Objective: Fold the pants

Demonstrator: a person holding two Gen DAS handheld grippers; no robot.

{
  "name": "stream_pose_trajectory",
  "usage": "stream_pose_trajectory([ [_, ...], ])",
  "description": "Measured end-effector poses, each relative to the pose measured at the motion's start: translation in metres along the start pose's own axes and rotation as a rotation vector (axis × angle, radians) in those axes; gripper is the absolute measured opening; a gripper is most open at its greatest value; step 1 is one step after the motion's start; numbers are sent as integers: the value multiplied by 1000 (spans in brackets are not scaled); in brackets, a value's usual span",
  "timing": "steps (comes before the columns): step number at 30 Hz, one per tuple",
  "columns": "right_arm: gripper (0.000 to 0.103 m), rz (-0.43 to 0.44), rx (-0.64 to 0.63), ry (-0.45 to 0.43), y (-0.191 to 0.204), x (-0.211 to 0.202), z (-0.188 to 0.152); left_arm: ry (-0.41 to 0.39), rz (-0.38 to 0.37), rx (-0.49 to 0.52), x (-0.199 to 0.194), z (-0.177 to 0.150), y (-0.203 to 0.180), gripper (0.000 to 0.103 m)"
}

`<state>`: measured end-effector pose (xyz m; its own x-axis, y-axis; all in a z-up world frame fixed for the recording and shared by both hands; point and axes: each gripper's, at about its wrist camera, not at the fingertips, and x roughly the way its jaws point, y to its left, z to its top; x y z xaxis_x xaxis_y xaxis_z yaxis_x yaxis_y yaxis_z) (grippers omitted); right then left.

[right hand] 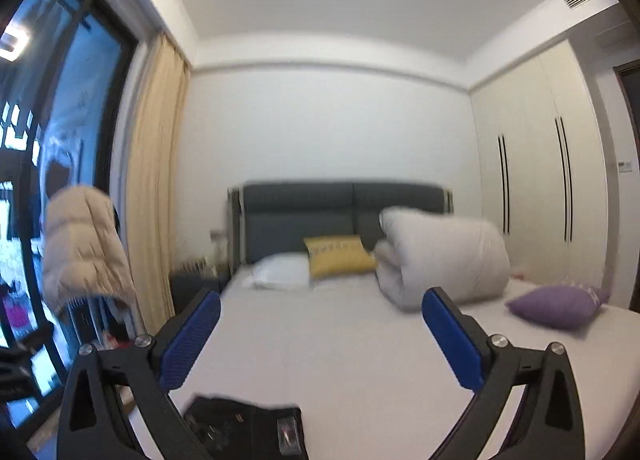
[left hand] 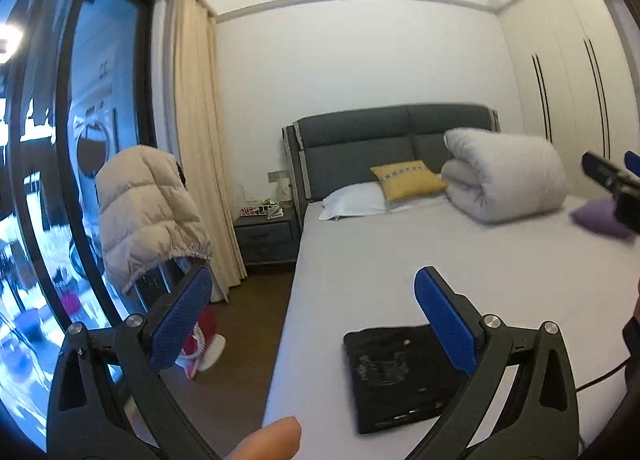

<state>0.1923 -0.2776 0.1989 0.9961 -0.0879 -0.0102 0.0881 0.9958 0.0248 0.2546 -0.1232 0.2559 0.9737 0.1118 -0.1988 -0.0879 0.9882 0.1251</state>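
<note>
Left wrist view: the left claw [left hand: 312,314] stands wide apart and empty, aimed roughly level over the bed [left hand: 500,272]. The folded black pants [left hand: 394,376] lie flat on the sheet below and slightly right of it, partly behind its right finger.

Right wrist view: the right claw [right hand: 320,334], also apart and empty, has the pants [right hand: 244,426] beneath its left finger, near the bed's edge.
</note>
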Motion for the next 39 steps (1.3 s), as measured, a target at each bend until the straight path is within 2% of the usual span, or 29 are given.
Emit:
stream_pose_trajectory([
  [3,103,19,1,1,1,-11,23,25,-15,-51,-21,17,11,103],
  [4,103,25,6,16,1,-14,28,39,-11,-58,-38,25,21,103],
  [6,103,24,40,55,1,-13,33,90,-3,-60,-47,31,25,103],
  [9,103,33,81,128,2,-13,31,210,2,-38,-49,33,29,103],
  [13,103,46,86,216,8,-17,12,315,7,8,-27,9,13,103],
  [21,103,19,50,452,21,-3,-43,476,-71,-31,25,-45,-14,103],
  [24,103,13,26,513,24,-3,-60,512,-80,-43,45,-63,-21,103],
  [29,103,10,-6,552,32,-1,-68,547,-93,-64,71,-85,-29,103],
  [39,103,24,-20,579,36,1,-72,566,-101,-78,81,-97,-30,103],
])
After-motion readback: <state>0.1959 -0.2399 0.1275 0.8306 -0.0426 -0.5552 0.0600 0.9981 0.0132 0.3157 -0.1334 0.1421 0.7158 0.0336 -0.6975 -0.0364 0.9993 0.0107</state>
